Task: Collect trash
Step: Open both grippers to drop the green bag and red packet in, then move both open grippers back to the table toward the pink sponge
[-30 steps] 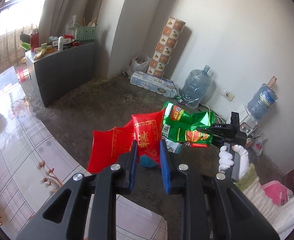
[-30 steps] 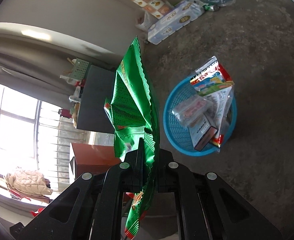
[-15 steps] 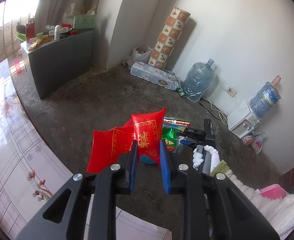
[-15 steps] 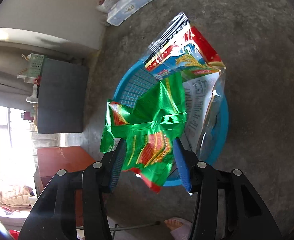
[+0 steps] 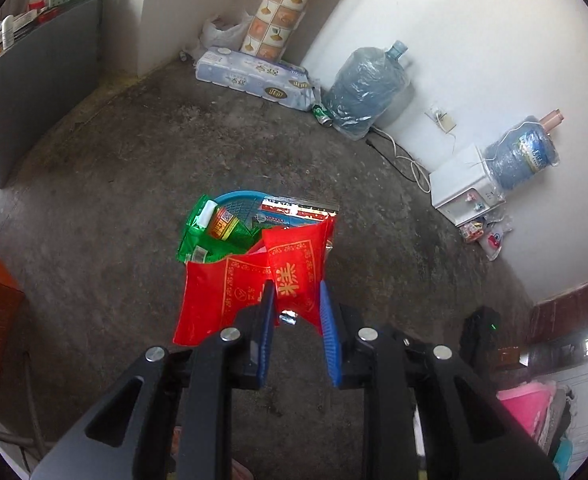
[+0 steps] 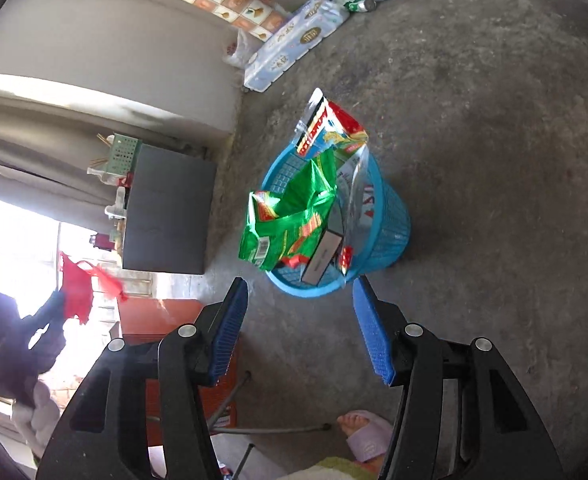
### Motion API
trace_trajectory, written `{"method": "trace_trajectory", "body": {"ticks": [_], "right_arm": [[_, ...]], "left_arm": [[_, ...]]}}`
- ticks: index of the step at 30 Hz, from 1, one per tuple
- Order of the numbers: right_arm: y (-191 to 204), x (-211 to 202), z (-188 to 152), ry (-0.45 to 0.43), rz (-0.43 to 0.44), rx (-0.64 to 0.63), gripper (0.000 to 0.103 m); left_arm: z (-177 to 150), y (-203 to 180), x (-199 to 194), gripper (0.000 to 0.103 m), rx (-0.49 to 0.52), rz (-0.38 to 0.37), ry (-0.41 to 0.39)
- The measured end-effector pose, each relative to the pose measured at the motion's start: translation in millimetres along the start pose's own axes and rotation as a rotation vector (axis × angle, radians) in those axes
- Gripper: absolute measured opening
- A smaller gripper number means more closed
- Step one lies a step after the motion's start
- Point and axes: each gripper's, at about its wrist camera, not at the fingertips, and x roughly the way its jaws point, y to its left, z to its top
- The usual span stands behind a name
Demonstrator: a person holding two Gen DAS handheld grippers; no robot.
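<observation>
Red bag (image 5: 253, 288) above blue basket (image 6: 390, 216), green wrapper (image 6: 289, 216) inside

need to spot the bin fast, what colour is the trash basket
Blue, a slatted plastic basket stuffed with wrappers; it shows best in the right wrist view.

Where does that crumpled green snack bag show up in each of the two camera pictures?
Left wrist view: the green snack bag sits just left of centre, draped over the blue basket, behind the red bag in the left claw.
Right wrist view: it sits at centre, hanging over the basket's left rim.
Shared landmark: the tissue-roll pack by the wall.
</observation>
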Motion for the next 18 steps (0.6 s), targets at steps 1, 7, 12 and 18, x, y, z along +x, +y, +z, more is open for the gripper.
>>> {"method": "trace_trajectory", "body": {"ticks": [1,7,12,18], "right_arm": [[-2.2,-4.1,-4.9,0.01,0.002,0.008,0.054],[-15.1,-20.1,-32.1,0.064,-0.023,0.018,0.054],[-17.3,-20.9,-33.5,0.057,-0.041,0.001,0.054],[-4.8,-6.1,-33.3,0.084,-0.016,-0.03,0.054]], "left_arm": [[8.7,-2.7,18.0,0.024,-0.001,0.015,0.008],[25.1,12.3,96.2,0.065,-0.153,0.055,0.048],[16.0,25.6,72.3,0.065,-0.219,0.029,0.005],[4.9,32.1,-8.8,0.065,-0.214,-0.001,-0.108]]}}
